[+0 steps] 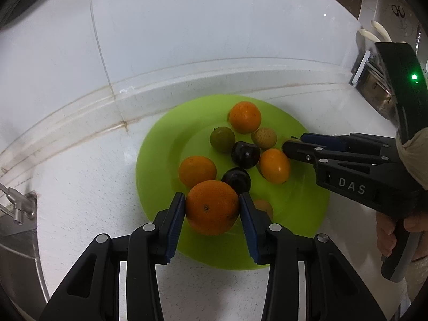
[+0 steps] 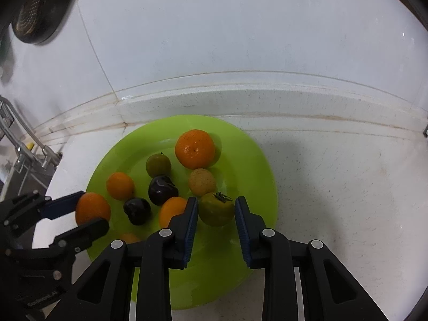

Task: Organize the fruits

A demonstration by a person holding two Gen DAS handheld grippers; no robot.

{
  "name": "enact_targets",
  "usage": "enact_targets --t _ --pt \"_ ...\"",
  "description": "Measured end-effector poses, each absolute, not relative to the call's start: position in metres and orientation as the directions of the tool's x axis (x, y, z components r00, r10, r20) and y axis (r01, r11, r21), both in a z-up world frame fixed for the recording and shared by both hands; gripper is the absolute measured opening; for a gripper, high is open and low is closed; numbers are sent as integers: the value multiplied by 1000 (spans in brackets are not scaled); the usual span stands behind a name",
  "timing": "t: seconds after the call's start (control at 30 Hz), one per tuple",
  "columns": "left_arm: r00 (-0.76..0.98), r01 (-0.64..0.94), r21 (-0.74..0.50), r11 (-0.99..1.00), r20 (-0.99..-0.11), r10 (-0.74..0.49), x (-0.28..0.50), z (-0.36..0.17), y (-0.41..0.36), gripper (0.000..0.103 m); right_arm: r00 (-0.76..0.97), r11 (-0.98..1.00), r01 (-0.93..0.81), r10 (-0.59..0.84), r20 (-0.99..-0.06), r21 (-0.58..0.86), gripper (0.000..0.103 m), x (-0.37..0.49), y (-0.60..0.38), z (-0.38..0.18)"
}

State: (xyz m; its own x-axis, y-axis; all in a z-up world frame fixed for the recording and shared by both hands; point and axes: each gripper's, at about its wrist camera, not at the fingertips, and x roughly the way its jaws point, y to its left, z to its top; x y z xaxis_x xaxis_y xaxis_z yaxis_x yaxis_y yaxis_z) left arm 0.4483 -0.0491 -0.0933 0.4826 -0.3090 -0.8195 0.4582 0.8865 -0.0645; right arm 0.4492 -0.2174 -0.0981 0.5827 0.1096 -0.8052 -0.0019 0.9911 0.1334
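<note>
A lime green plate (image 1: 160,165) on the white counter holds several fruits: oranges, two dark plums (image 1: 245,154), a small green fruit (image 1: 222,139) and a tan rough one (image 1: 264,138). My left gripper (image 1: 212,196) is shut on a large orange (image 1: 211,208) over the plate's near left rim, with both blue pads against its sides. From the right wrist, that orange (image 2: 92,208) shows between the left gripper's (image 2: 92,210) fingers. My right gripper (image 2: 216,200) is shut on a green fruit with a dark stem (image 2: 215,210) above the plate (image 2: 254,165); it enters the left wrist view (image 1: 294,141) from the right.
A steel sink and tap fitting (image 1: 18,206) lie at the left counter edge. The white tiled wall rises just behind the plate. A metal rack (image 1: 374,88) stands at the far right. A person's hand (image 1: 388,235) grips the right gripper's handle. A dark pan-like object (image 2: 40,5) hangs upper left.
</note>
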Motion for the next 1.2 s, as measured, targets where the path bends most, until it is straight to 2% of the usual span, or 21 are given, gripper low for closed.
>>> enact_targets --t 0.07,0.1,0.33,0.43,0.73,0.87,1.0,1.17,1.2 --pt "497 455 -65 888 -809 -314 446 -91 -48 55 583 991 10 104 -806 135 38 448 -218 -98" --pt "505 456 -60 888 -804 -314 444 -89 -47 57 590 991 15 99 -802 133 40 446 -219 -96" --pt "541 458 -34 888 -782 -309 424 -70 -45 60 627 993 36 63 -777 110 41 421 -219 -78" --pt "570 453 -11 891 -765 -300 409 -58 -43 61 646 993 47 54 -761 111 48 407 -217 -67" --pt "674 390 14 921 -686 -275 361 -18 -30 67 708 994 51 34 -705 99 48 351 -212 -32" --pt "723 350 29 936 -644 -251 332 -2 -24 73 737 997 34 22 -676 69 48 323 -206 -16" --pt "758 311 44 950 -614 -220 296 9 -19 77 762 997 10 41 -646 75 53 289 -204 -2" --pt "778 295 42 955 -591 -214 255 16 -16 82 778 997 -5 53 -626 79 55 249 -201 10" --pt "779 292 37 956 -590 -215 248 16 -16 83 781 997 -5 53 -623 79 59 240 -201 12"
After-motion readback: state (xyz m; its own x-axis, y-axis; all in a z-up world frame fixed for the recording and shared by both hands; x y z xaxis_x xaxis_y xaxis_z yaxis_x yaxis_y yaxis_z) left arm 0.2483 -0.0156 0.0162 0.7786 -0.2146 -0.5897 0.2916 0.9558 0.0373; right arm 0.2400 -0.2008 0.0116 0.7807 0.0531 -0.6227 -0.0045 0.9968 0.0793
